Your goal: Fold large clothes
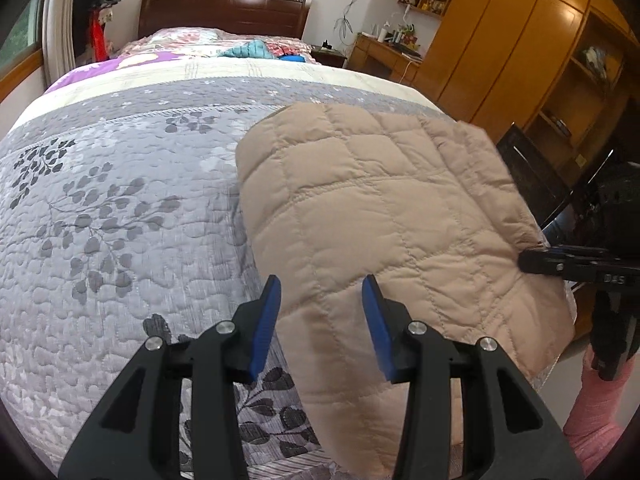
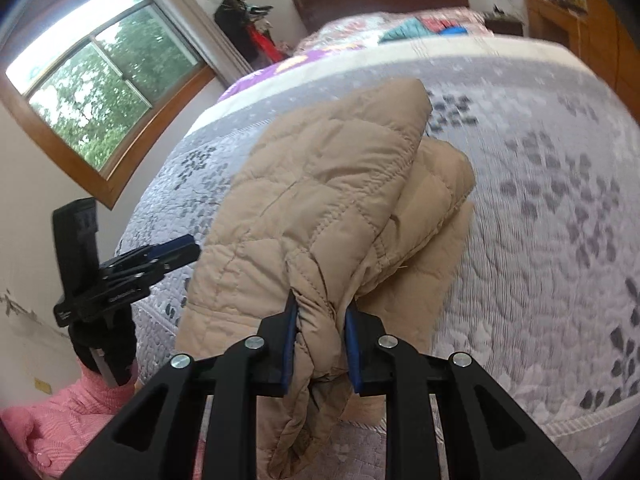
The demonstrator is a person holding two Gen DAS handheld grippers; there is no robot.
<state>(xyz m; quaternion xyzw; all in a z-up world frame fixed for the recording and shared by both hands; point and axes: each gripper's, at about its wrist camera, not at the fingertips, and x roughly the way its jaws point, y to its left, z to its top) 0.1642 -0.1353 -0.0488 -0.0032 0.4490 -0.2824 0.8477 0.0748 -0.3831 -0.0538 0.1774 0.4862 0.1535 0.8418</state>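
Right wrist view is showing the right gripper pinching a bunched edge of the beige quilted jacket, lying half-folded near the bed's front edge. The left gripper is hovering wide, empty. Next, seemingly, laying this fold over flat.

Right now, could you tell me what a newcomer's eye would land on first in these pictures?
The tan quilted coat stands out first, lying partly folded near the foot of the bed on a grey leaf-patterned bedspread. Next is the right gripper, shut on a bunched edge of the coat, while the left gripper hangs open above it. A bright window shows green trees at the left.
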